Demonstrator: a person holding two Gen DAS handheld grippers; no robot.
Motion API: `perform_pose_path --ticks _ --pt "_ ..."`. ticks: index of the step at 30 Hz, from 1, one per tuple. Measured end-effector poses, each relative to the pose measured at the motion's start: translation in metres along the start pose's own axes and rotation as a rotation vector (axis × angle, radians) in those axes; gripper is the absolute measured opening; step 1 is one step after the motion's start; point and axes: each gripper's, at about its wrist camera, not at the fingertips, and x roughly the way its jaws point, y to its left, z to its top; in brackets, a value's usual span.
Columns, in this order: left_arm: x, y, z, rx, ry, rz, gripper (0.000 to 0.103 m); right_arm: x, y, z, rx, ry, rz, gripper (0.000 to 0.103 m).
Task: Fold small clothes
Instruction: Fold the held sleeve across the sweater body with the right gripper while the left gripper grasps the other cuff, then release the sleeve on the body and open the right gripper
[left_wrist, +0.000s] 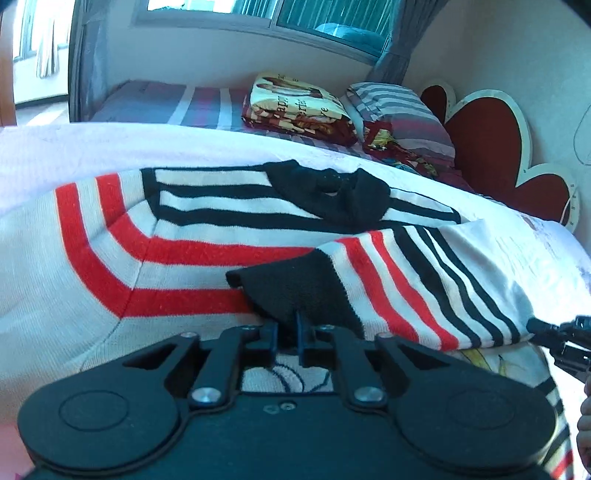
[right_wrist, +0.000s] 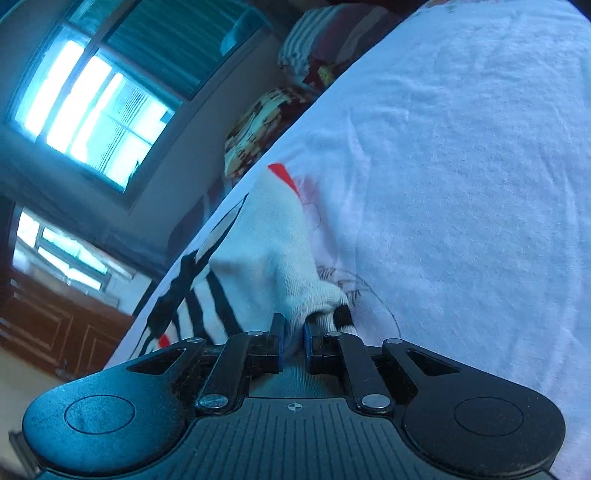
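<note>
A small white knit sweater (left_wrist: 207, 229) with red and black stripes and a black collar lies on the pale pink sheet (left_wrist: 74, 147). My left gripper (left_wrist: 291, 325) is shut on the black cuff (left_wrist: 295, 284) of a sleeve folded across the body. My right gripper (right_wrist: 293, 326) is shut on a white fold of the sweater (right_wrist: 273, 258) near its black-striped edge. The right gripper also shows in the left wrist view (left_wrist: 554, 332) at the sweater's right edge.
A folded printed blanket (left_wrist: 295, 107) and a striped pillow (left_wrist: 402, 110) lie at the far side of the bed, by a red flower-shaped headboard (left_wrist: 498, 140). Windows with curtains (left_wrist: 258, 14) lie behind. Pale pink sheet (right_wrist: 461, 184) fills the right wrist view.
</note>
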Motion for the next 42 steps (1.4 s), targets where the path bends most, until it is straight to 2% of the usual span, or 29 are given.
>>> perform_pose_path --ticks 1,2,3,4,5,8,10,12,13,14,15,16,17,19,20,21,23,25,27,28,29,30,31,32,34,39,41,42 --pt "-0.007 0.003 0.000 -0.007 -0.017 0.040 0.034 -0.012 0.002 0.000 -0.034 -0.019 -0.001 0.010" --pt "-0.016 0.003 -0.002 0.003 -0.056 0.107 0.060 -0.026 0.006 0.000 -0.079 -0.052 -0.001 0.010" --pt "-0.026 0.001 -0.004 0.032 -0.109 0.157 0.065 -0.033 0.012 0.004 -0.125 -0.081 -0.005 0.010" --pt "-0.031 -0.003 -0.003 0.062 -0.135 0.155 0.058 -0.035 0.017 0.009 -0.160 -0.100 -0.012 0.010" --pt "-0.032 -0.008 -0.001 0.074 -0.137 0.129 0.043 -0.032 0.023 0.015 -0.190 -0.107 -0.016 0.010" --pt "-0.017 -0.041 0.009 0.139 -0.146 0.052 0.042 0.003 0.049 0.029 -0.316 -0.095 -0.014 0.010" --pt "0.001 -0.067 0.013 0.190 -0.144 0.021 0.048 0.036 0.068 0.030 -0.403 -0.049 -0.018 0.010" --pt "0.021 -0.087 0.014 0.218 -0.131 0.011 0.076 0.072 0.081 0.025 -0.486 0.008 -0.023 0.010" --pt "0.029 -0.095 0.013 0.242 -0.134 0.011 0.080 0.085 0.084 0.023 -0.519 0.025 -0.033 0.010" --pt "0.036 -0.099 0.009 0.280 -0.127 0.025 0.075 0.093 0.083 0.023 -0.546 0.031 -0.057 0.009" --pt "0.043 -0.100 0.008 0.298 -0.095 0.072 0.060 0.097 0.076 0.027 -0.550 0.016 -0.094 0.007" --pt "0.050 -0.094 0.007 0.278 -0.055 0.096 0.056 0.095 0.066 0.034 -0.511 -0.012 -0.111 0.000" --pt "0.047 -0.082 0.004 0.245 -0.071 0.065 0.060 0.093 0.054 0.043 -0.470 -0.029 -0.130 0.000" --pt "0.041 -0.075 0.003 0.240 -0.072 0.065 0.060 0.092 0.040 0.057 -0.464 -0.007 -0.111 0.000" --pt "0.038 -0.076 0.005 0.249 -0.077 0.077 0.059 0.091 0.041 0.060 -0.480 -0.009 -0.101 0.000" --pt "0.035 -0.081 0.006 0.251 -0.098 0.083 0.064 0.089 0.046 0.064 -0.504 -0.031 -0.100 0.000" --pt "0.034 -0.091 0.010 0.257 -0.126 0.057 0.068 0.094 0.050 0.075 -0.501 -0.056 -0.085 0.000" --pt "0.044 -0.100 0.012 0.278 -0.124 0.073 0.068 0.109 0.052 0.087 -0.492 -0.054 -0.094 0.000" --pt "0.057 -0.100 0.013 0.256 -0.090 0.096 0.068 0.128 0.051 0.097 -0.516 -0.022 -0.121 0.000" --pt "0.064 -0.097 0.011 0.251 -0.063 0.111 0.070 0.139 0.046 0.101 -0.533 0.005 -0.166 0.000" --pt "0.066 -0.094 0.013 0.265 -0.076 0.115 0.076 0.141 0.042 0.105 -0.532 0.001 -0.151 0.000" --pt "0.066 -0.091 0.014 0.258 -0.076 0.118 0.077 0.141 0.040 0.109 -0.524 0.019 -0.142 0.000" --pt "0.062 -0.089 0.016 0.242 -0.074 0.114 0.074 0.137 0.042 0.111 -0.529 0.035 -0.147 0.000" --pt "0.055 -0.087 0.015 0.237 -0.086 0.121 0.068 0.128 0.044 0.111 -0.537 0.021 -0.150 0.000" --pt "0.041 -0.088 0.012 0.233 -0.108 0.122 0.066 0.098 0.044 0.104 -0.545 -0.018 -0.089 0.000" --pt "0.014 -0.090 -0.014 0.261 -0.136 0.148 0.072 0.040 0.035 0.057 -0.605 0.032 -0.016 0.000" --pt "0.026 -0.088 -0.020 0.270 -0.084 0.167 0.074 0.040 0.026 0.034 -0.647 0.077 -0.050 0.000" --pt "0.028 -0.085 -0.024 0.254 -0.102 0.162 0.076 0.046 0.022 0.021 -0.671 0.097 -0.069 0.000"
